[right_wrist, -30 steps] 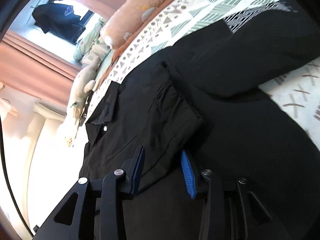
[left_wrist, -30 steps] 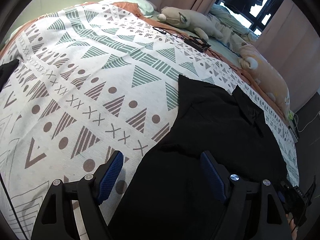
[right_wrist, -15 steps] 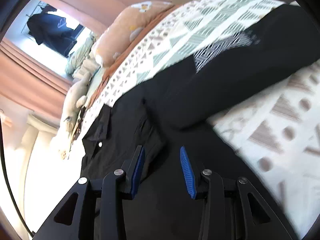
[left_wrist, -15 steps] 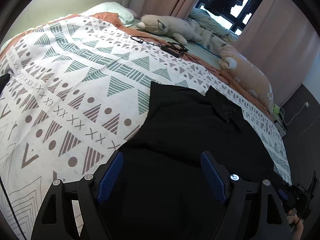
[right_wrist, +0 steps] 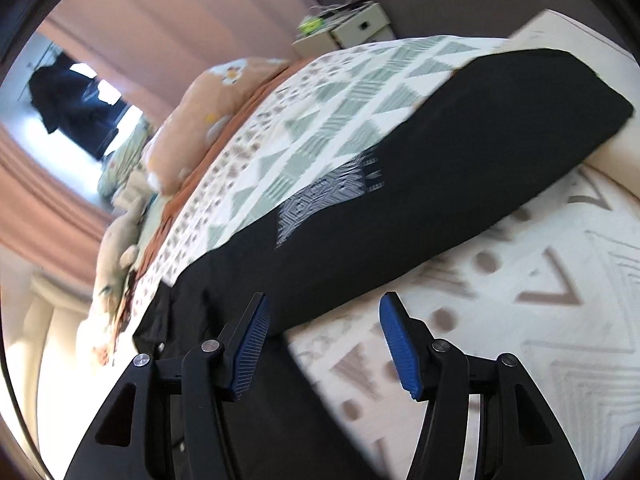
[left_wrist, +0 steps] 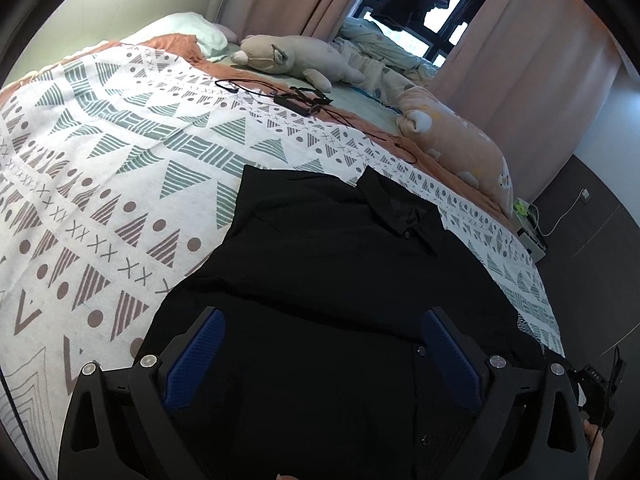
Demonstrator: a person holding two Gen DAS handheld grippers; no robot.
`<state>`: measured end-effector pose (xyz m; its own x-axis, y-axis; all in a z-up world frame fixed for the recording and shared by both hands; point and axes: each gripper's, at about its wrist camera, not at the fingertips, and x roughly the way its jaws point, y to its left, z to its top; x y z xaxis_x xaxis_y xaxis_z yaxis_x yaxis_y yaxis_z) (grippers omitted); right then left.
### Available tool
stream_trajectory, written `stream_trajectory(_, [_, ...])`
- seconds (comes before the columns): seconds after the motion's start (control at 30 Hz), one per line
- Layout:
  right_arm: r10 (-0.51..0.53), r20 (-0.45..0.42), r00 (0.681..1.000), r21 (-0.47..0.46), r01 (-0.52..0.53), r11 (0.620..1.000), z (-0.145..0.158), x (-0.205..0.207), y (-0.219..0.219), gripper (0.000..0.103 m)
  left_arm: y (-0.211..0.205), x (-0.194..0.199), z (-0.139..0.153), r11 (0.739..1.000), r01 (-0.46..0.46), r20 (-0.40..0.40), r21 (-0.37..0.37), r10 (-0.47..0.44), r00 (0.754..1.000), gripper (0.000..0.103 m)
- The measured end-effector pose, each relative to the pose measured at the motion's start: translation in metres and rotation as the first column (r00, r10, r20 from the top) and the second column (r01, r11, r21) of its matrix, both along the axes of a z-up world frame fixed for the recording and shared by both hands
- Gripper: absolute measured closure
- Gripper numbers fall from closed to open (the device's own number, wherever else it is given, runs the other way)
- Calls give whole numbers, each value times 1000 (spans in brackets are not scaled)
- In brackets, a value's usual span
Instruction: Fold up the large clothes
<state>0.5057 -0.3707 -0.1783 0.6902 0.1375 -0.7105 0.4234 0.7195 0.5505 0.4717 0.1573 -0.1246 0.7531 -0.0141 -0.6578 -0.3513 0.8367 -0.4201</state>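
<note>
Left of the black shirt (left_wrist: 328,280), the patterned bedspread (left_wrist: 100,184) lies bare, and the shirt itself is spread flat on it with its collar toward the plush toys (left_wrist: 296,60) at the far side of the bed. Above the shirt's lower part, the left gripper (left_wrist: 320,352) hovers with jaws opening wide and nothing between its blue pads. Right of the shirt's body, beside its outstretched sleeve (right_wrist: 460,160), the right gripper (right_wrist: 324,344) is also opening, empty, over the shirt's edge and bedspread.

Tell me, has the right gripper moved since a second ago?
Yes. The right gripper has swung off the black shirt's folded chest toward its outstretched sleeve and the patterned bedspread, jaws opening, empty.
</note>
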Motion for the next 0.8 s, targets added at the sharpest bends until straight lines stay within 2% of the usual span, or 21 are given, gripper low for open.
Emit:
stream_trajectory(0.2, [-130,-18,991,68,131,989,-20,-12,-48,45,-10,9,-7,1000,18,-18,25,-17,1000,4])
stream_trajectory(0.4, [-205,-22,979,65,206,976,-37,-11,-77,45,-12,10,-10,999,-5,-26,48,6,1000,4])
stream_trajectory(0.53, [-239,25,971,86,236,968,-46,-11,-87,46,-8,9,-12,999,-18,-20,44,19,1000,4])
stream_trajectory(0.57, [-240,33,970,73,237,969,-46,-10,-86,50,-8,9,-13,999,-16,-21,42,16,1000,4])
stream_trajectory(0.63, [-234,47,971,54,231,971,-44,-6,-87,68,-8,11,-15,999,-9,-23,41,10,1000,4])
stream_trajectory(0.67, [-226,58,972,58,223,973,-44,-4,-88,87,-8,11,-16,999,-8,-23,41,9,1000,4])
stream_trajectory(0.7, [-223,69,972,71,218,973,-44,-3,-90,94,-8,11,-16,999,-9,-24,42,10,1000,5])
stream_trajectory(0.8, [-232,119,965,110,219,970,-37,-6,-93,96,-11,13,-15,998,-18,-26,58,20,999,7])
